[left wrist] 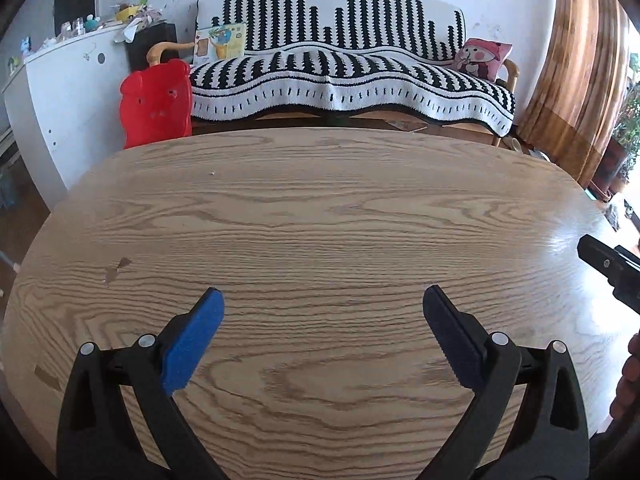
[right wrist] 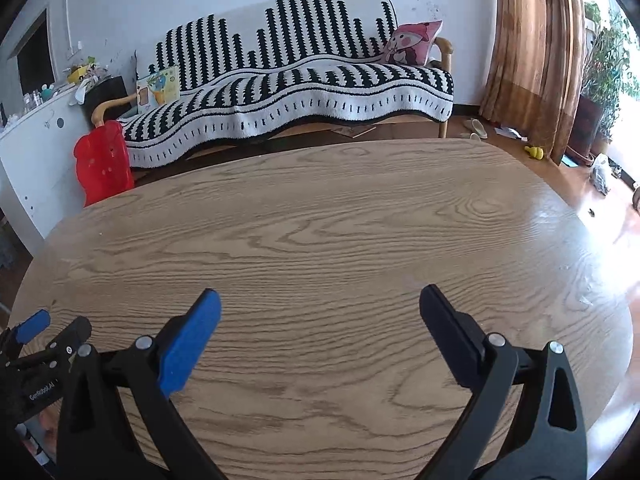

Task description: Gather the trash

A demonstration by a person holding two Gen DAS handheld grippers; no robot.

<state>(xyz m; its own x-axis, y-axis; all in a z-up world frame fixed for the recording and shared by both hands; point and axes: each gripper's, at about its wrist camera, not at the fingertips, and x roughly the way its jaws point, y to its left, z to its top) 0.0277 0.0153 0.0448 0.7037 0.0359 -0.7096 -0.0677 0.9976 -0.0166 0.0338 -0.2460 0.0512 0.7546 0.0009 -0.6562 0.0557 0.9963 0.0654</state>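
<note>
My left gripper (left wrist: pixel 323 300) is open and empty, its blue-padded fingers spread wide above the oval wooden table (left wrist: pixel 320 216). My right gripper (right wrist: pixel 320 302) is open and empty too, over the same table (right wrist: pixel 340 216). Part of the right gripper shows at the right edge of the left wrist view (left wrist: pixel 612 268). Part of the left gripper shows at the lower left of the right wrist view (right wrist: pixel 36 344). I see no piece of trash on the tabletop, only a tiny speck (left wrist: pixel 212 173) near its far edge.
Behind the table stands a sofa with a black-and-white striped cover (left wrist: pixel 344 68), a pink cushion (left wrist: pixel 482 58) and a picture book (left wrist: pixel 219 42). A red plastic stool (left wrist: pixel 158 102) and white cabinet (left wrist: pixel 60 92) stand left. Curtains (right wrist: pixel 532 52), plants and small floor items are right.
</note>
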